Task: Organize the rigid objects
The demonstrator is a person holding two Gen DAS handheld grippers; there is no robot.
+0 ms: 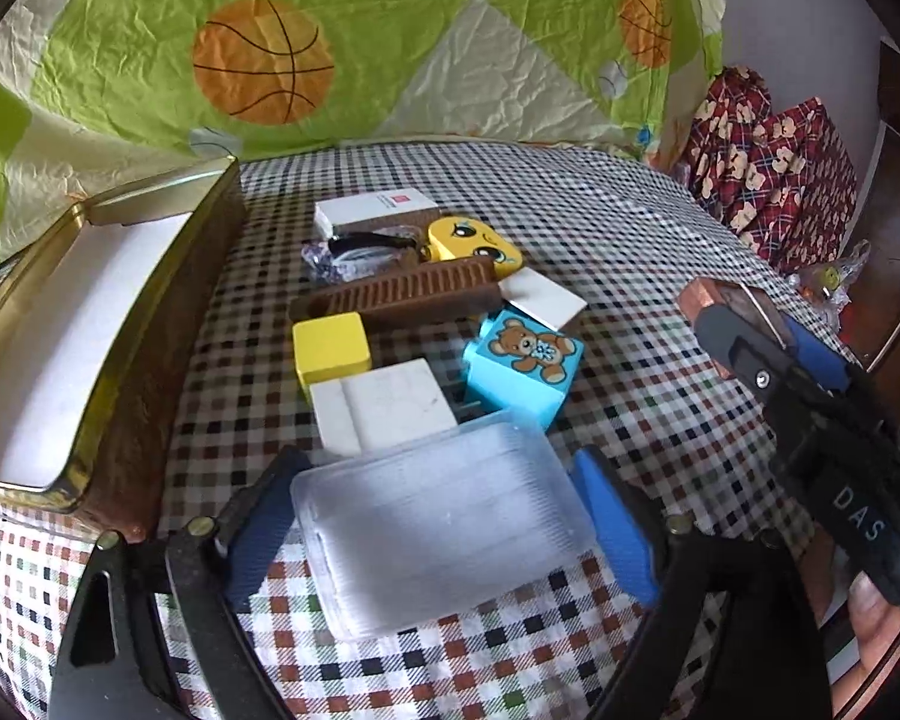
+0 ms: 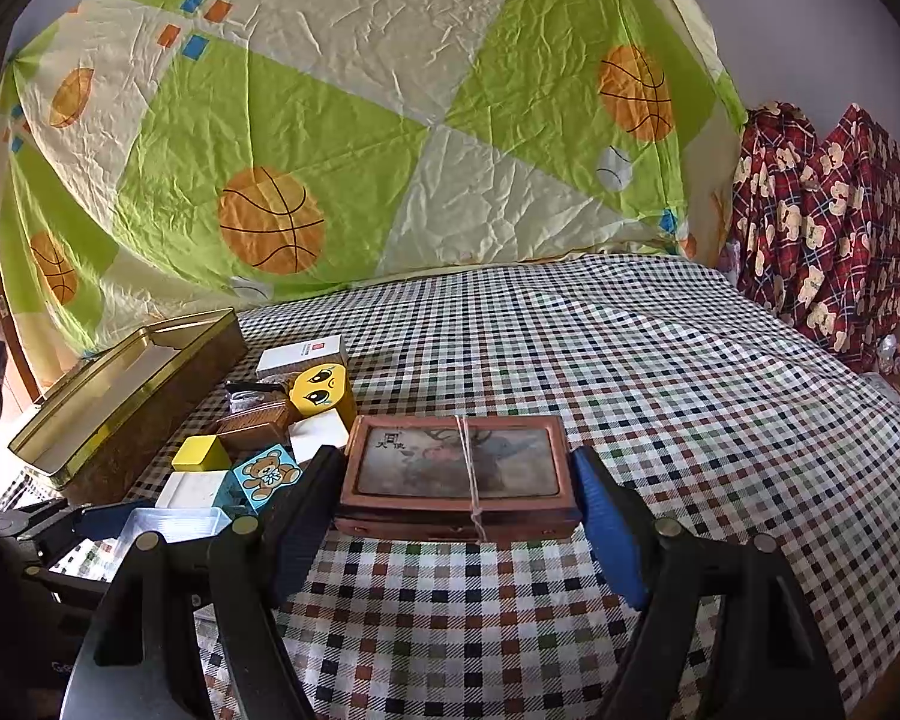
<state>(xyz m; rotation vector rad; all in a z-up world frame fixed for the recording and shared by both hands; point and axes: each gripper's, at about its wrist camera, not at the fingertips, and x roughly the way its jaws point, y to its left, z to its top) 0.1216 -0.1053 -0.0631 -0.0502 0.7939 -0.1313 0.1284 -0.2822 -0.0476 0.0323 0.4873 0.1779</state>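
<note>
At the bottom centre of the left wrist view, the left gripper (image 1: 444, 531) clasps a frosted plastic case (image 1: 438, 528), likely bound for the gold-rimmed tin (image 1: 150, 276) at left. The right gripper (image 2: 459, 480) pinches a string-tied copper box (image 2: 456, 468) flat-sided. Glossy blocks cluster between them on checked cloth (image 2: 660, 372).

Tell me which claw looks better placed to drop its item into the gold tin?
Probably the left claw. It grips the clear plastic box right beside the open gold tin. The right claw, holding the copper case, sits farther away, with the toy pile between.
</note>
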